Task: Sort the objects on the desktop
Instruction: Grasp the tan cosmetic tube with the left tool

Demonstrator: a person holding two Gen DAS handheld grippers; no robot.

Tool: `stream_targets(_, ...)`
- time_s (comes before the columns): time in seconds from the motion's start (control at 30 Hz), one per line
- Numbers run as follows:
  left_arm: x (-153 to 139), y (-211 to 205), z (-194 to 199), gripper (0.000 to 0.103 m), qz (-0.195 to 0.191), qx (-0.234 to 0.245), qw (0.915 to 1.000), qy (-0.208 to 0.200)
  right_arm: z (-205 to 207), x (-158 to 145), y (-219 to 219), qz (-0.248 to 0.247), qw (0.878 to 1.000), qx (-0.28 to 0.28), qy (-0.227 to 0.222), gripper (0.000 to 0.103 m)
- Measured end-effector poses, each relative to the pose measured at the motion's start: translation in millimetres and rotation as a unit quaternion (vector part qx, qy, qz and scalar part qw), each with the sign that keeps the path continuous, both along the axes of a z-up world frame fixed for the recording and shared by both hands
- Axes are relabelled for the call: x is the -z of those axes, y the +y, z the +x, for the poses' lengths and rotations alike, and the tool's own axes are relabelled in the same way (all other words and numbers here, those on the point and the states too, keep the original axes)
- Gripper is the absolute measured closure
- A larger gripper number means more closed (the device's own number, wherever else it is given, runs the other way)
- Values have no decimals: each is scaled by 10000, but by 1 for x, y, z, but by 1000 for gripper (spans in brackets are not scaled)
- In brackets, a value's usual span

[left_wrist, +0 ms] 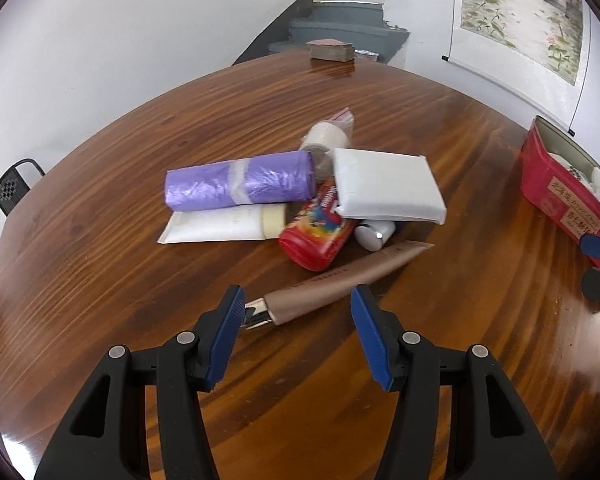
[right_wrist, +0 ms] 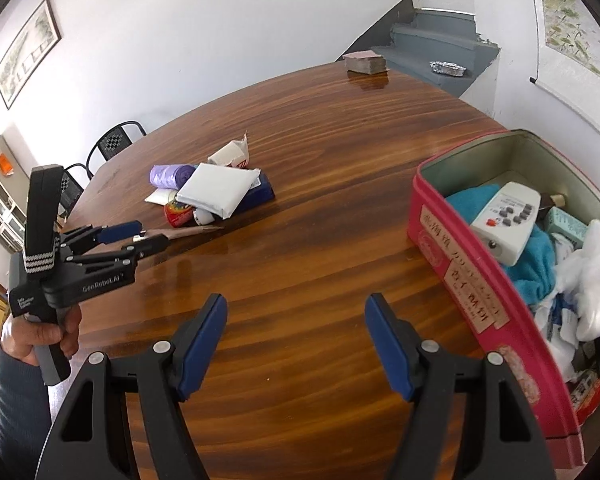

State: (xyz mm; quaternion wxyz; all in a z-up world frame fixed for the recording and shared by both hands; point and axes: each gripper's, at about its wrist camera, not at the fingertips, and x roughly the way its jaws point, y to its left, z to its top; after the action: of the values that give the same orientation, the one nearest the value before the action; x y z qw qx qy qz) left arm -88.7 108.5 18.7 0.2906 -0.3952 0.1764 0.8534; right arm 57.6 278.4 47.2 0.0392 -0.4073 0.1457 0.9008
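A pile lies mid-table: a purple bag roll [left_wrist: 240,182], a white tube [left_wrist: 220,224], a red bottle [left_wrist: 316,232], a white packet [left_wrist: 388,188] and a small white bottle [left_wrist: 374,234]. In front of the pile lies a brown tube [left_wrist: 340,280], cap end towards me. My left gripper [left_wrist: 298,304] is open and straddles that cap end; its pads do not press on it. The right wrist view shows the left gripper [right_wrist: 152,235] low at the brown tube [right_wrist: 192,232]. My right gripper [right_wrist: 296,308] is open over bare wood, beside the open red tin [right_wrist: 460,272].
The red tin [left_wrist: 556,192] holds a white remote [right_wrist: 508,220], teal cloth and white bags. A brown stack [left_wrist: 330,50] sits at the table's far edge. Black chairs [left_wrist: 12,188] stand past the left rim. A person's hand [right_wrist: 40,336] grips the left handle.
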Motion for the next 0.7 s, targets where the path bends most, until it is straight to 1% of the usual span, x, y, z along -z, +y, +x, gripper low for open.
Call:
stream_targets(0.13, 3, 0, -1, 44, -32, 159, 9999, 48, -1, 3, -3, -41, 10000, -32, -29, 28)
stream_targets(0.23, 6, 3, 4, 42, -178, 249, 9994, 152, -2, 3, -5, -42, 10000, -50, -25, 28)
stream_targets(0.3, 10, 5, 8, 41, -260, 397, 9989, 39, -2, 4, -5, -60, 10000, -42, -35, 28)
stream_targets(0.4, 11, 5, 12, 41, -48, 630, 9977, -236, -1, 5, -5, -72, 10000, -9, -50, 28)
stream_targets(0.57, 12, 1, 18, 41, 79, 588, 9970, -497, 0, 7, 1, -139, 9999, 47, -56, 28)
stream_targets(0.7, 10, 2, 28, 41, 91, 445, 9977, -505, 0, 6, 3, -173, 9998, 46, -39, 28)
